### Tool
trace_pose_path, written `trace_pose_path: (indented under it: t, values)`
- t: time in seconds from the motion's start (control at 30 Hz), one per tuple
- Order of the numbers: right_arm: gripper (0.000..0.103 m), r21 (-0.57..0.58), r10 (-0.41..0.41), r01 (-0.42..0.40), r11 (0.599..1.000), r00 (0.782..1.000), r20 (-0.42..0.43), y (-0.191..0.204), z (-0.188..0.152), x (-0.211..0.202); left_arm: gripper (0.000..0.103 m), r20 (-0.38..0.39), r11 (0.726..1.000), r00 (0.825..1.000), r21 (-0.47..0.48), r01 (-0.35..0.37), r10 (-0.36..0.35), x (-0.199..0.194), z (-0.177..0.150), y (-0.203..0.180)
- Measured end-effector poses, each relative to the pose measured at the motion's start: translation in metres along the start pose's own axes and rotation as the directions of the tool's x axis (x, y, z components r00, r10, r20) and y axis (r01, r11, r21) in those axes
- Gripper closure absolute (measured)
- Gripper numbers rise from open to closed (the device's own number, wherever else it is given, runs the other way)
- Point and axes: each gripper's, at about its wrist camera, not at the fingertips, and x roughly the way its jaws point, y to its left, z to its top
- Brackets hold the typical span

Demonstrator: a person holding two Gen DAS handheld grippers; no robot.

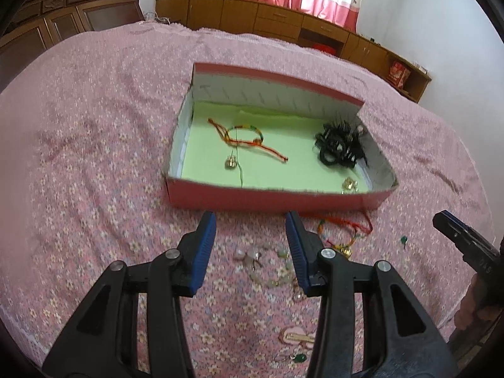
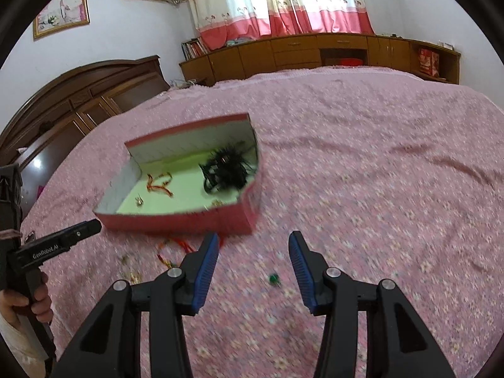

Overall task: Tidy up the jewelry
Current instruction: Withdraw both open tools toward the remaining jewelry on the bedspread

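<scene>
A red box (image 1: 267, 200) with a green floor lies on the pink bedspread; it also shows in the right wrist view (image 2: 176, 220). Inside are a red-green cord bracelet (image 1: 249, 135), a black tangle of hair ties (image 1: 338, 146) and small gold pieces (image 1: 349, 185). My left gripper (image 1: 251, 220) is open and empty, just short of the box's near wall. Below it lie a pale bead bracelet (image 1: 267, 267) and a red cord bracelet (image 1: 345, 230). My right gripper (image 2: 253, 241) is open and empty above the bedspread, right of the box, near a small green earring (image 2: 273, 278).
A pink hair clip (image 1: 297, 336) and a green piece (image 1: 299, 358) lie near the left gripper's base. A dark wooden headboard (image 2: 63, 107) stands at the left, and low wooden cabinets (image 2: 315, 50) run along the far wall under pink curtains.
</scene>
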Motion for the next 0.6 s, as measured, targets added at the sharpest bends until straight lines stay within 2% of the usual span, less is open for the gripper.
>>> trace_pose_path:
  t: [0.6]
  values:
    - [0.054,-0.047,-0.027,0.022,0.999,0.995,-0.097,-0.023,-0.045,-0.002,0.066,-0.115,1.0,0.993,-0.018,0.006,-0.008,0.036,-0.031,0.0]
